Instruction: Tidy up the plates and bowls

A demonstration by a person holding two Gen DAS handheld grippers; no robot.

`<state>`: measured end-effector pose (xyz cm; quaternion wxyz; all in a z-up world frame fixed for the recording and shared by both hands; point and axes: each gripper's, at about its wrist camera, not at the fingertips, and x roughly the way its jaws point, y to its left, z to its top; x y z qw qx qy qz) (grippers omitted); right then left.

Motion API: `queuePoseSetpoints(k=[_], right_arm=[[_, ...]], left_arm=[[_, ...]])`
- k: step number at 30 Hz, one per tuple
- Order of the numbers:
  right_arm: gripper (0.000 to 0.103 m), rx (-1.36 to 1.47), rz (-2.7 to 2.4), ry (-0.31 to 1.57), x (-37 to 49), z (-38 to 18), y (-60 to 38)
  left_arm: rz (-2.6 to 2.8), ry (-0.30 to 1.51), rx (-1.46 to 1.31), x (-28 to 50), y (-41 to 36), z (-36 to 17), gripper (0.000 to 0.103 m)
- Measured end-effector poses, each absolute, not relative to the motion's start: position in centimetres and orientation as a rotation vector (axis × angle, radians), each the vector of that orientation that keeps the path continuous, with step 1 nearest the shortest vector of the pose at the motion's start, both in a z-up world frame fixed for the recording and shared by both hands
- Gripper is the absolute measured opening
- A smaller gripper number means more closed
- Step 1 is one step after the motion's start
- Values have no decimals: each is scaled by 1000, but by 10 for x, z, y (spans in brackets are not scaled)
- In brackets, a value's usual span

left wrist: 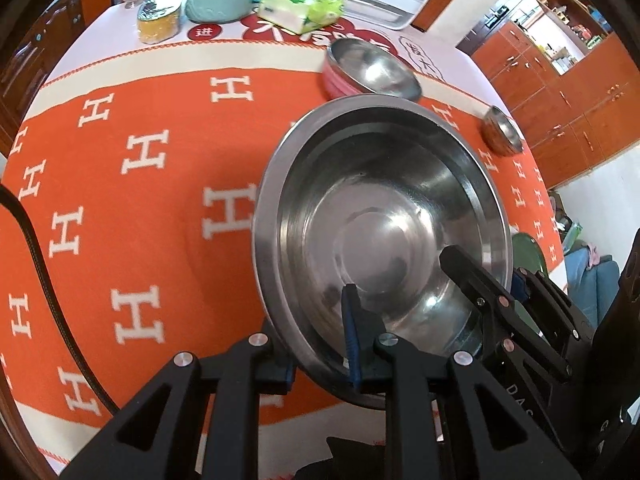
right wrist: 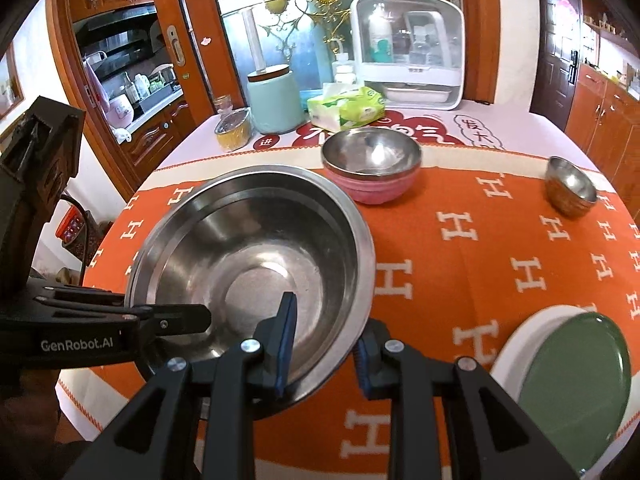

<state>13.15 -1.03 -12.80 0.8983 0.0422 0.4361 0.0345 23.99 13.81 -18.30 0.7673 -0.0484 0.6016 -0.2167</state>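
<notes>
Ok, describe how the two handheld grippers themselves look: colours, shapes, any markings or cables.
Both are matte black with angular, triangular cut-out linkage arms joined by round silver bolts. The left gripper and right gripper carry blue pads on the fingers. The left one's body reads "GenRobot.AI" in white in the right wrist view. A black braided cable runs past the left gripper.

Both views are bright and evenly lit by daylight. Soft shadows fall on the orange cloth (left wrist: 120,208) beneath the large steel bowl (left wrist: 380,208), whose polished inside throws pale glare patches. The steel bowl on the pink one (right wrist: 372,152) shows a white highlight. Fisheye distortion bends the table edge and cabinets, and dark vignetting fills the corners. Slight motion blur softens the tissue pack (left wrist: 300,8) and far objects in the left wrist view; the right wrist view is sharper.
</notes>
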Motion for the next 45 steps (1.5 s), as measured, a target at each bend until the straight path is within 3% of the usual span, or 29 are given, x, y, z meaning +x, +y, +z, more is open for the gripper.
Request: queuePoseSetpoints(k=[24,45], right_arm=[[29,-5,124,1011,51,-138,-62],[32,-70,138,1162,45,-184,-62]], left_arm=[[-418,1369,-74,145,76,-191,18],[-400,1405,-97,129,77,-237,18]])
